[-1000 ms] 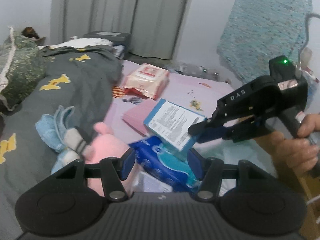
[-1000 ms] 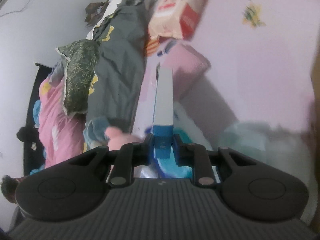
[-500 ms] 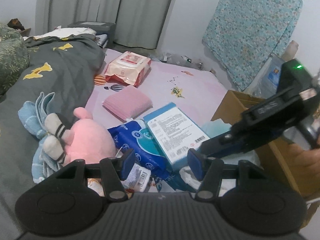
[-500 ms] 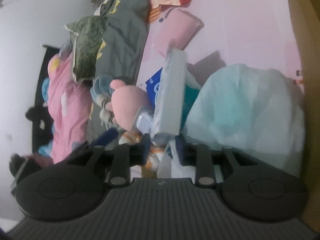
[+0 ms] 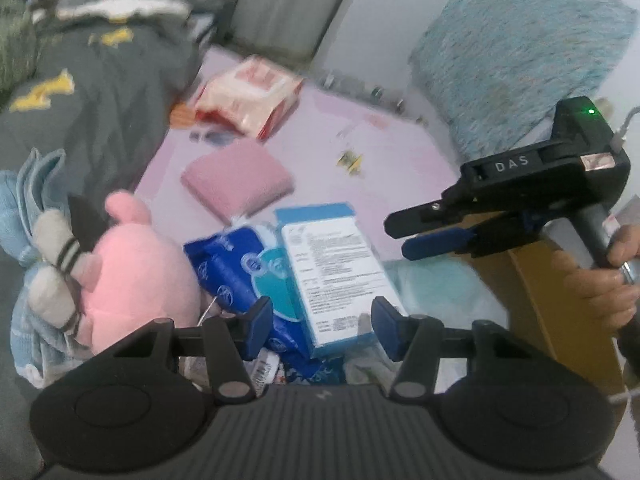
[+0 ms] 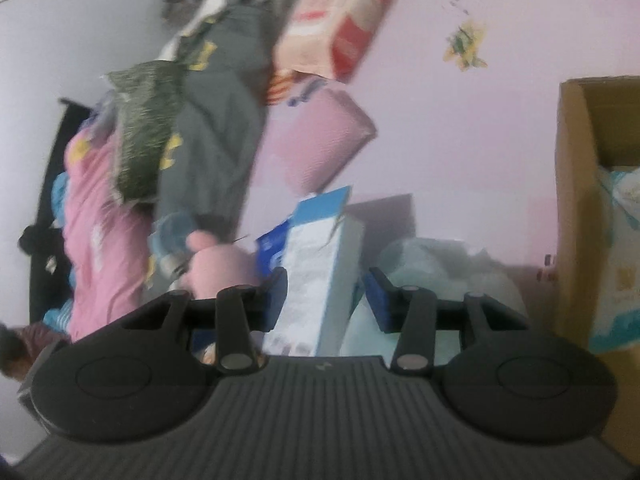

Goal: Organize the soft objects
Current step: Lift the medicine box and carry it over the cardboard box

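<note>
A blue-and-white box point(image 5: 334, 270) lies on a pile on the pink bed, on top of a dark blue wipes pack point(image 5: 232, 264). It also shows in the right wrist view point(image 6: 316, 276). A pink plush toy point(image 5: 138, 276) lies to its left. My left gripper point(image 5: 320, 326) is open, its jaws either side of the box's near end. My right gripper point(image 6: 326, 296) is open and empty; in the left wrist view it point(image 5: 404, 236) hovers right of the box. A pale teal bag point(image 6: 432, 272) lies by the box.
A folded pink cloth point(image 5: 238, 182) and a red-and-white tissue pack point(image 5: 250, 98) lie farther back on the sheet. A grey blanket point(image 5: 92, 100) covers the left side. A cardboard box point(image 6: 592, 208) with packs inside stands at the right.
My right gripper has let go of the blue-and-white box, opened and pulled back up to the right. The box now rests on the pile. My left gripper stays open.
</note>
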